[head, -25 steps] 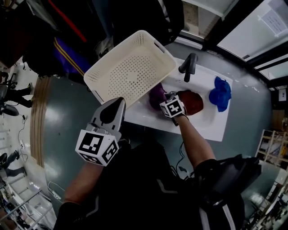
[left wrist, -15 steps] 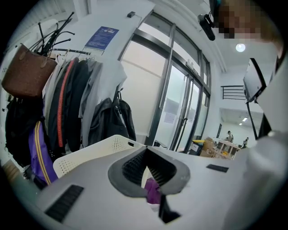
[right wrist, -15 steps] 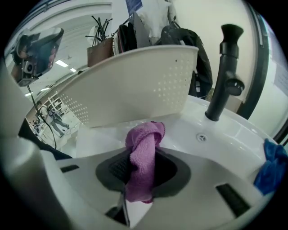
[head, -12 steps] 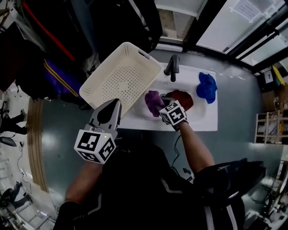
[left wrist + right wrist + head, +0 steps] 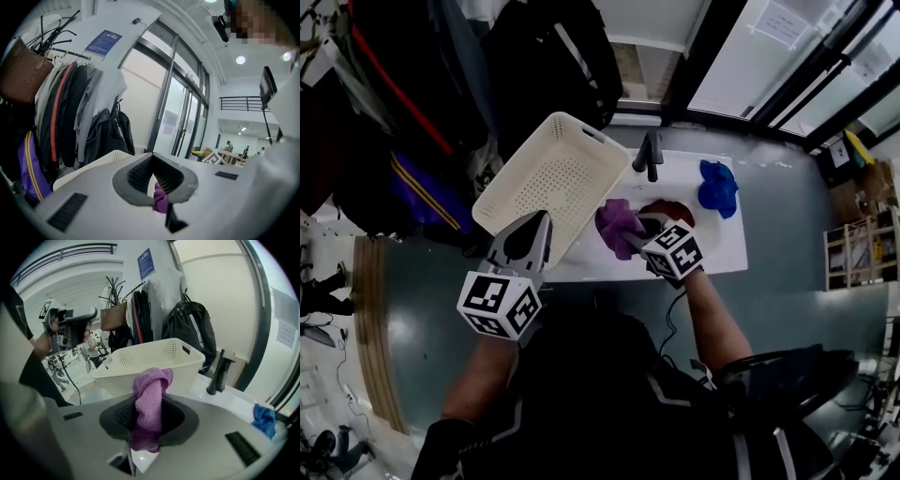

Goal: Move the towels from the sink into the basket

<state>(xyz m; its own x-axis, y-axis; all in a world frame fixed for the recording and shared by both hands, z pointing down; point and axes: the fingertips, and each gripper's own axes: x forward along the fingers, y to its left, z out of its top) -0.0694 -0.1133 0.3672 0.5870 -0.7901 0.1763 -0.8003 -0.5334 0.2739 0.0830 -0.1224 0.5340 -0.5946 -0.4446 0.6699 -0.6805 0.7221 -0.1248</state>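
My right gripper [image 5: 639, 234] is shut on a purple towel [image 5: 617, 225], which hangs above the white sink's [image 5: 712, 251] left end, beside the basket's near corner. From the right gripper view the purple towel [image 5: 150, 399] stands up between the jaws of that gripper [image 5: 147, 420]. A red towel [image 5: 673, 210] lies in the sink bowl and a blue towel [image 5: 716, 187] sits at its right end. The cream perforated basket [image 5: 551, 176] stands left of the sink, with nothing inside it. My left gripper [image 5: 539, 225] hovers at the basket's near edge, jaws together and holding nothing.
A black faucet [image 5: 648, 154] rises at the sink's back edge, between basket and blue towel. Coats and bags [image 5: 70, 117] hang on a rack behind the basket. Glass doors [image 5: 178, 117] run along the far side. Grey floor lies around the sink unit.
My right gripper has risen out of the sink bowl with the purple towel, which now hangs clear above the rim. The left gripper has lifted slightly.
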